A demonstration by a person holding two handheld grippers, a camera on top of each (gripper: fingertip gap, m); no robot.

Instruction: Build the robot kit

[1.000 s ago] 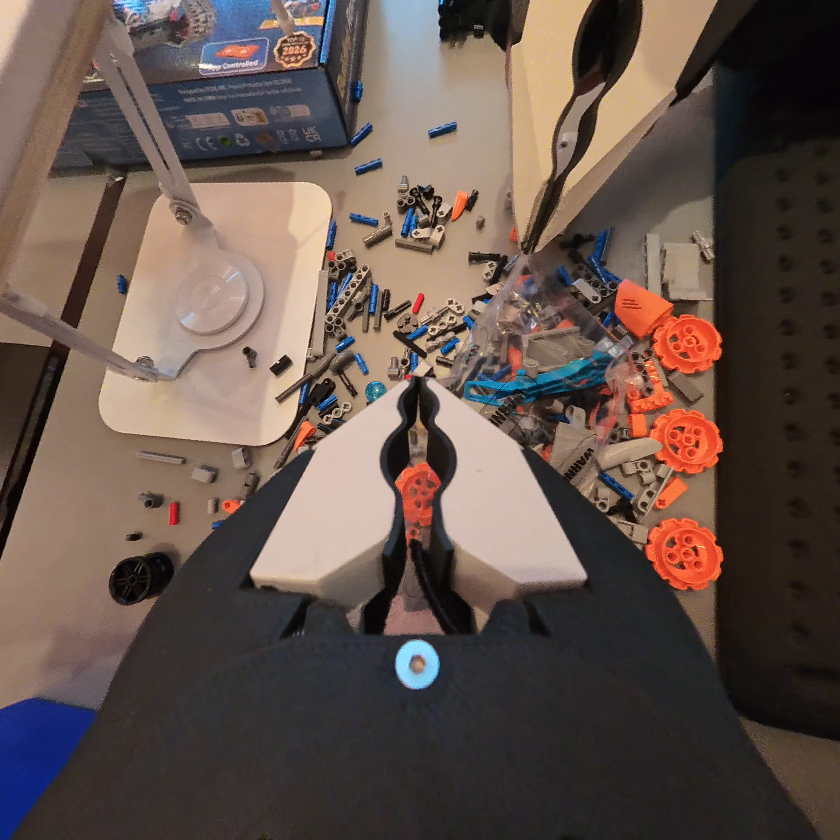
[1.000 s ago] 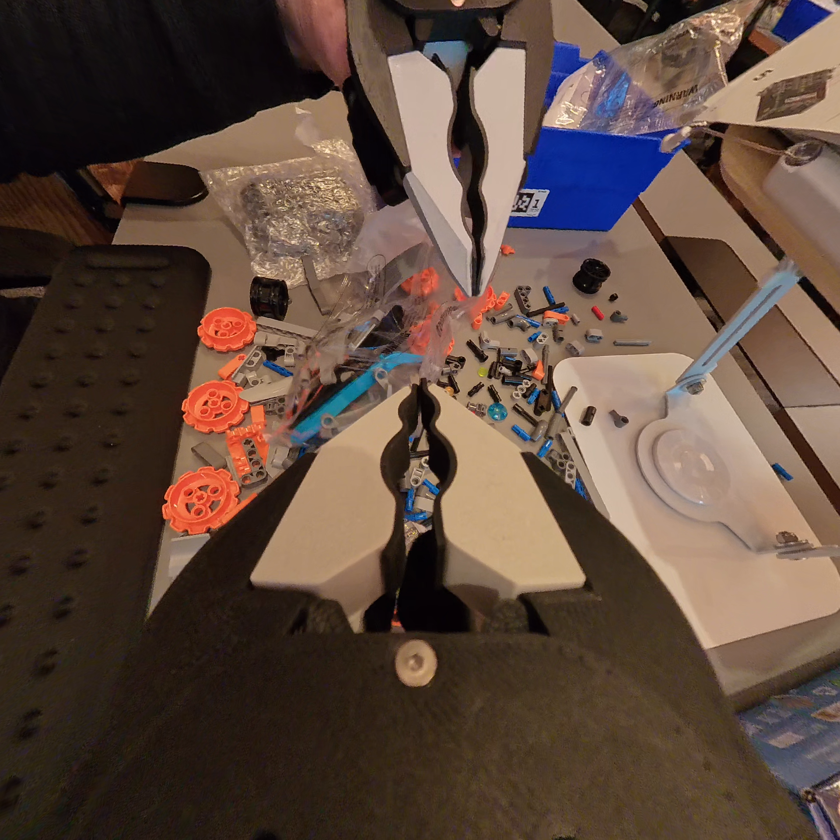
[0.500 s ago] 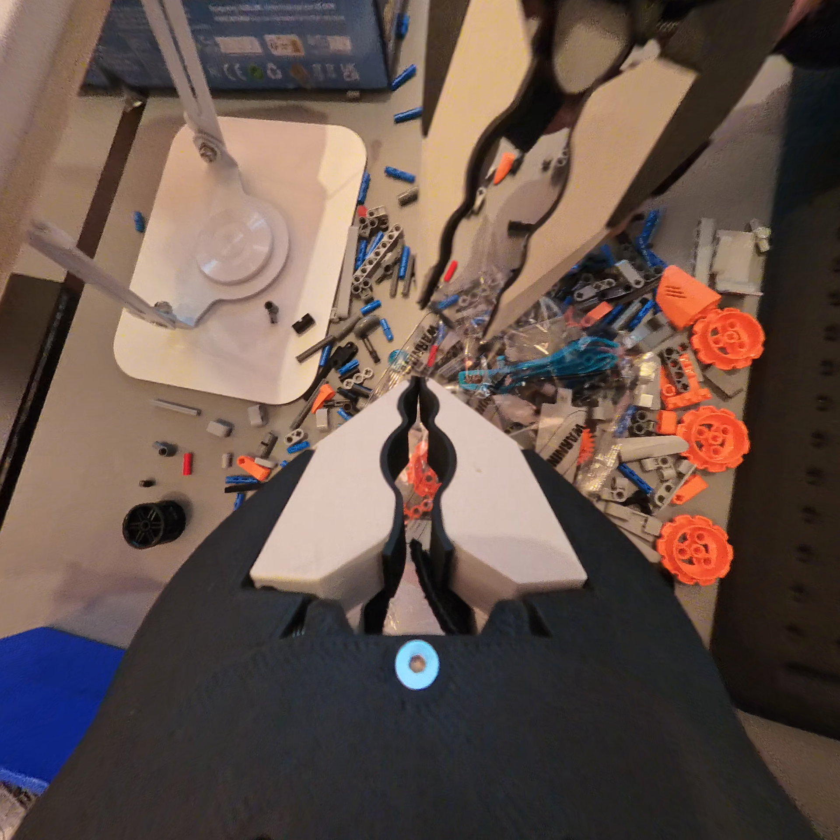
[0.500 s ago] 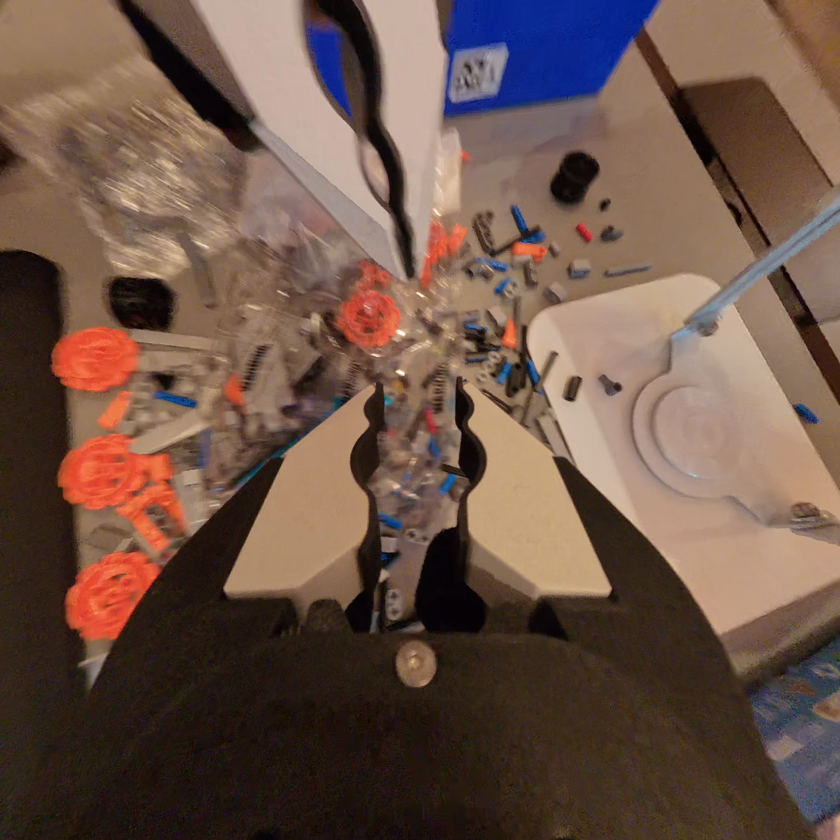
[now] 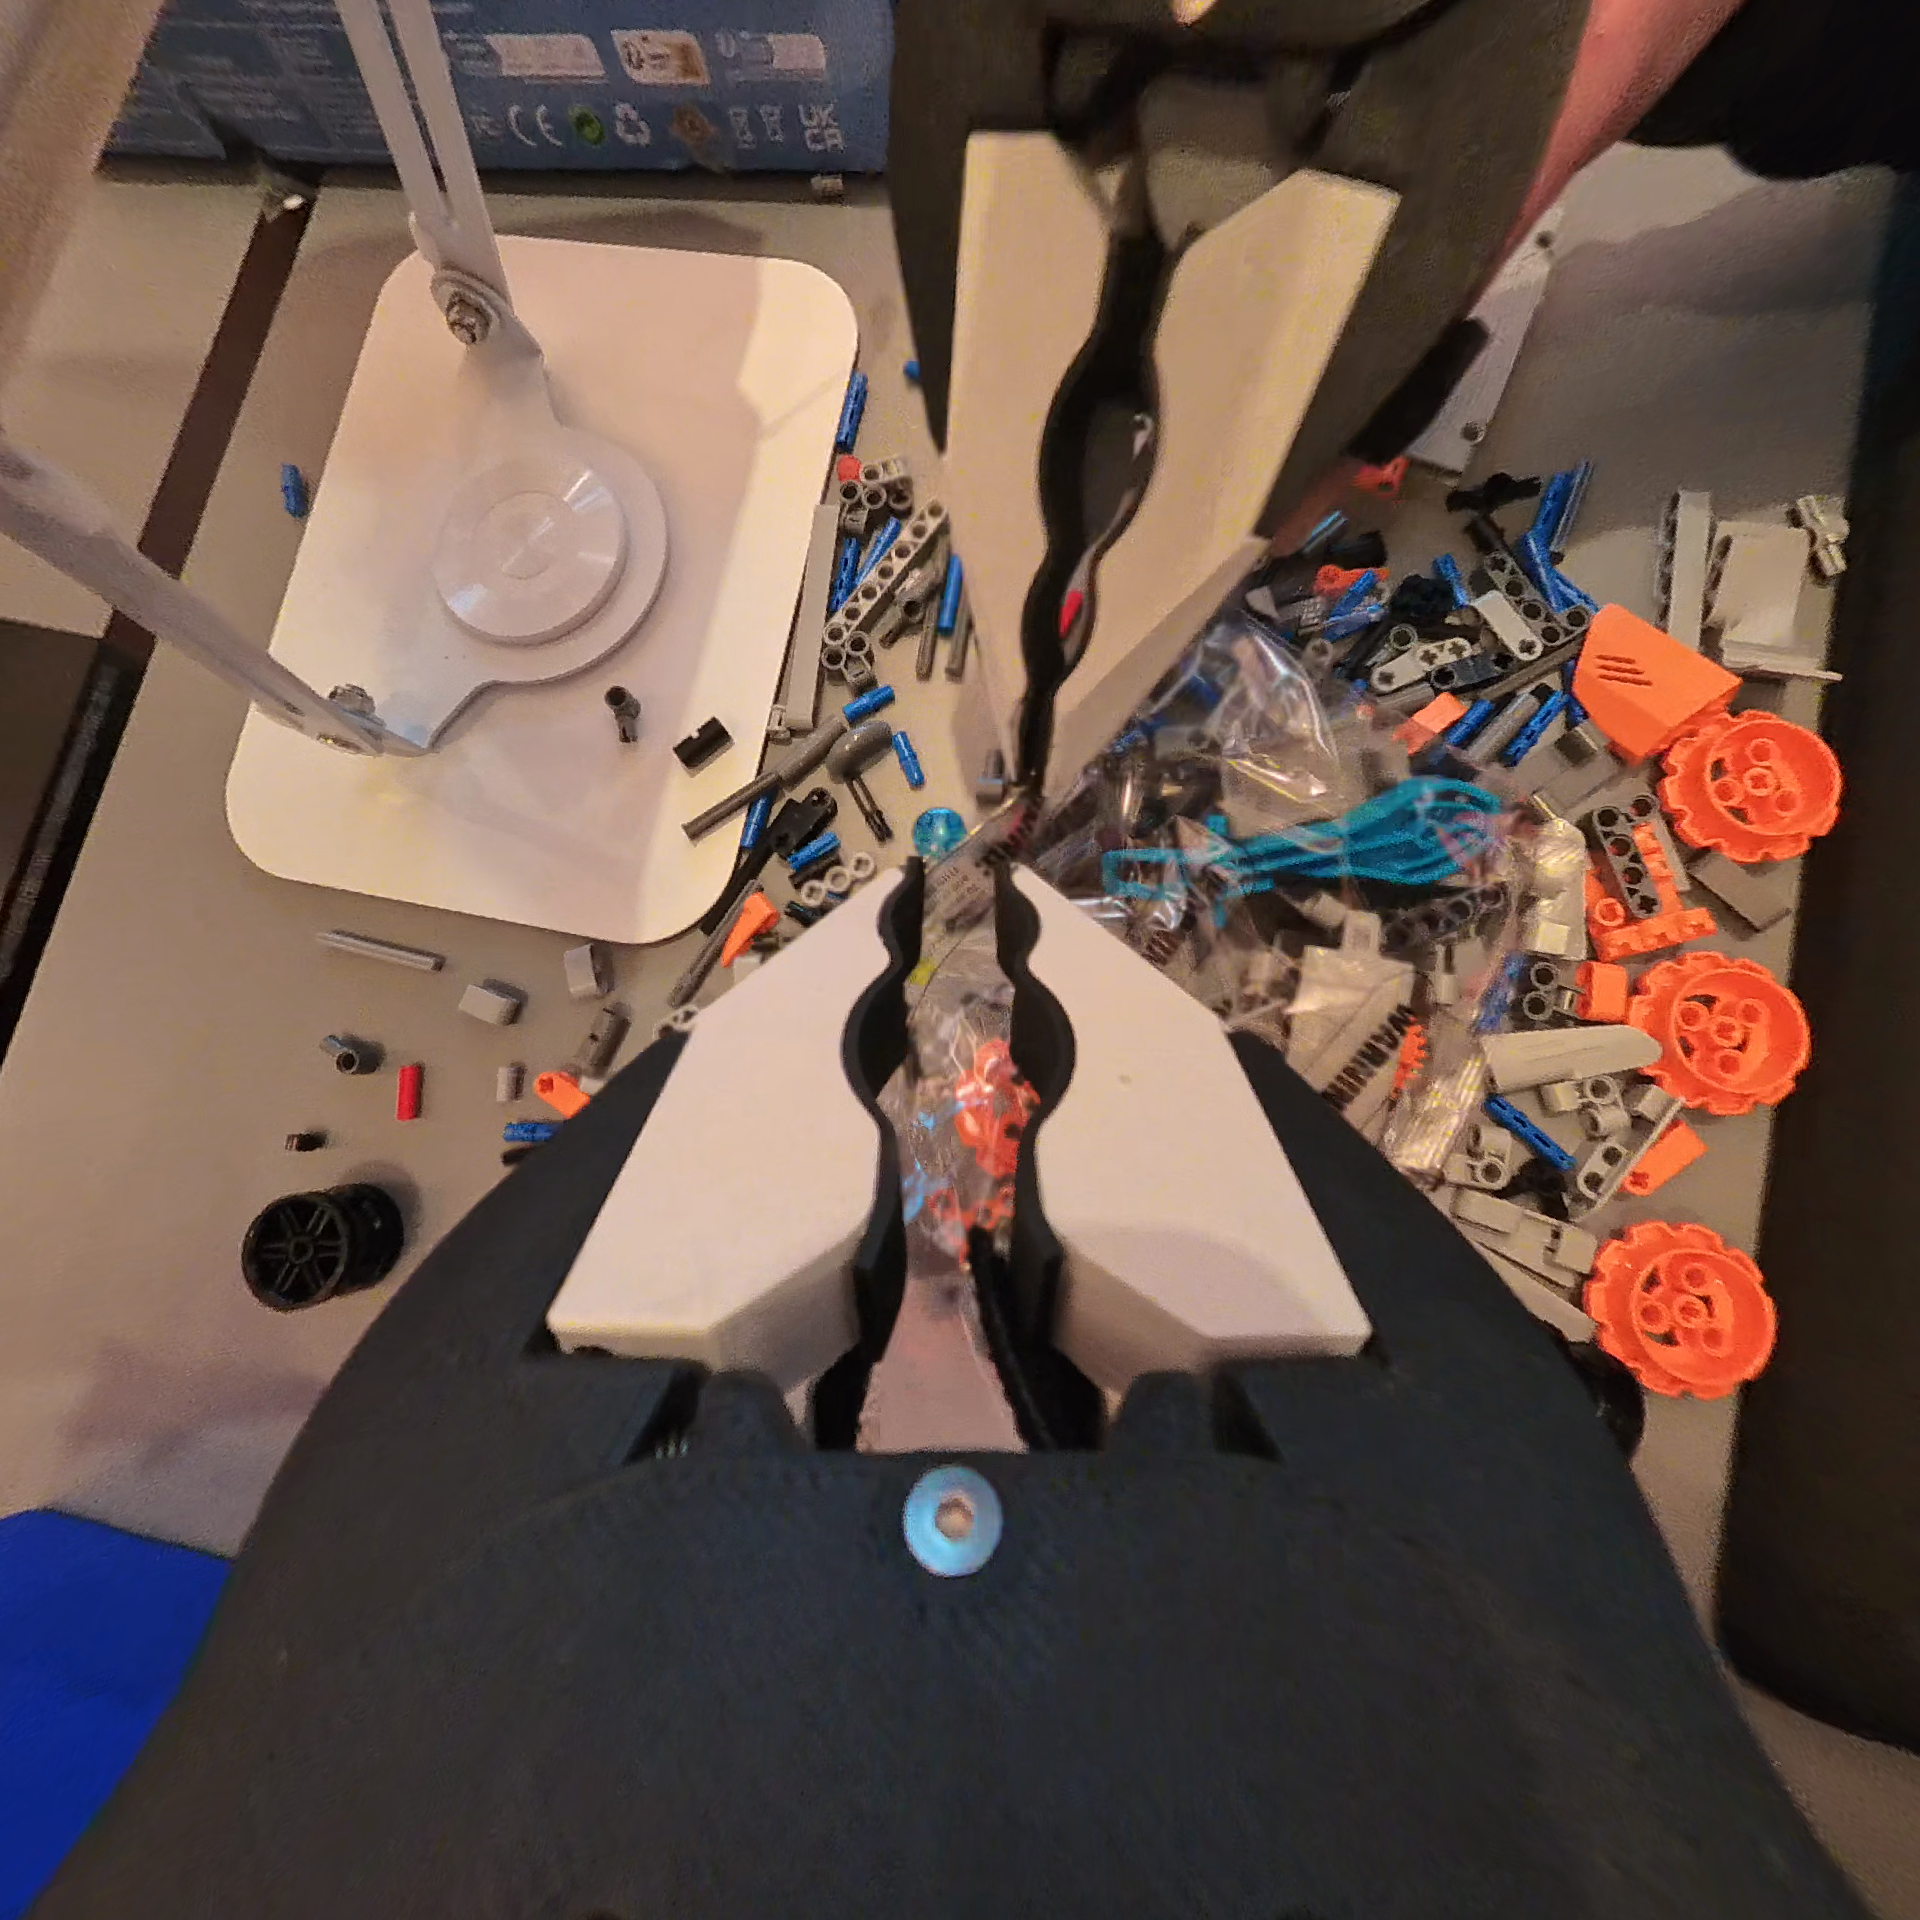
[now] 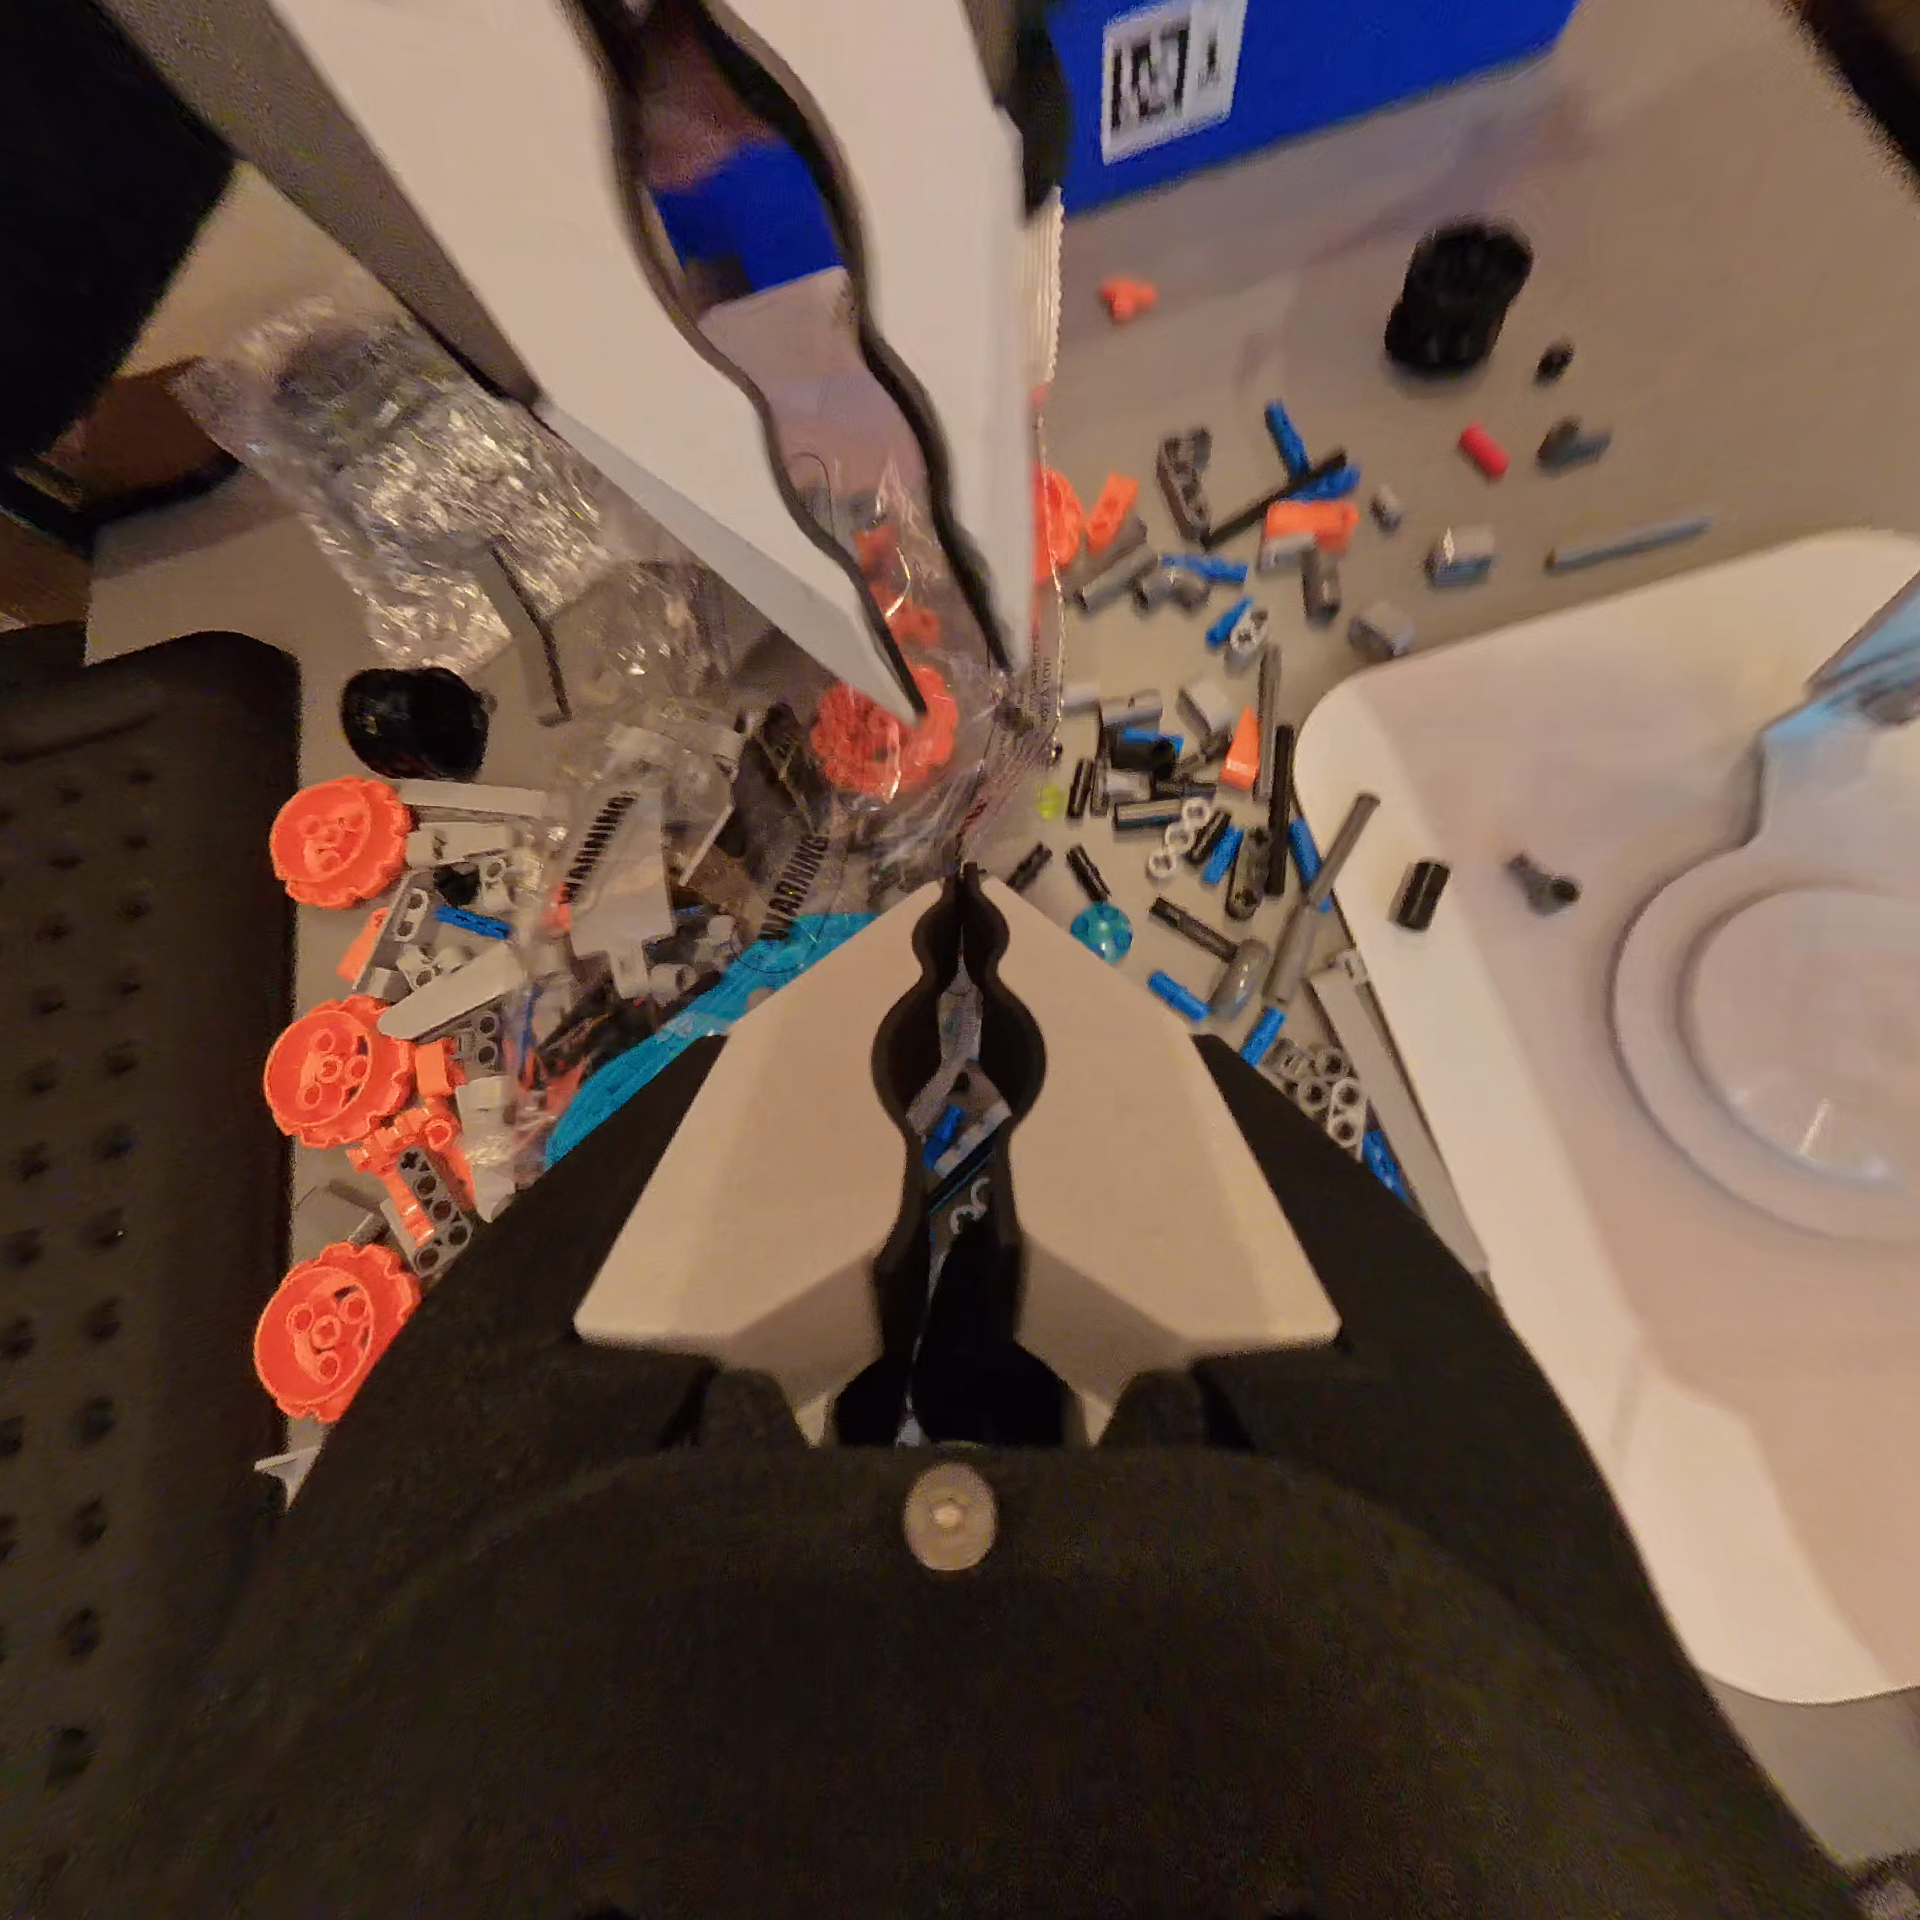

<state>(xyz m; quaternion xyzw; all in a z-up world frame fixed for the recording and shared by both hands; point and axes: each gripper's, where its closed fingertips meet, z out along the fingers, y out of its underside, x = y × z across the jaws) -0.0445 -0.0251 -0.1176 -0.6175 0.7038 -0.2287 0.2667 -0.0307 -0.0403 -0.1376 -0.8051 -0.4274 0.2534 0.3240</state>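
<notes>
The left gripper (image 5: 958, 883) hangs low over the grey tabletop (image 5: 156, 1039) with its fingers slightly parted, and a clear plastic bag of building-toy parts (image 5: 1226, 831) runs up through the gap between them; whether it is actually pinched there I cannot tell. Orange pieces inside the bag show between those fingers. Facing it, the right gripper (image 6: 964, 881) has its tips pressed together on a fold of the same bag (image 6: 727, 790), just beside the other gripper's tips. The bag lies between the two, crumpled over a turquoise part (image 5: 1340, 842) and grey beams. Beside the bag, along the edge of a black dimpled mat (image 6: 114, 1039), sit three orange gear wheels (image 5: 1720, 1034) in a row, with an orange wedge panel (image 5: 1652, 675) just beyond them. On the other side, loose blue pins, grey beams and black connectors are scattered up to a white lamp base (image 5: 540, 582), which carries two small black pieces. A black wheel hub (image 5: 322, 1242) stands apart near a blue bin (image 6: 1299, 94). Farther back, a printed cardboard box (image 5: 520, 104) lies along the tabletop's edge, and a second bag of dark parts (image 6: 405, 468) rests by the mat.
</notes>
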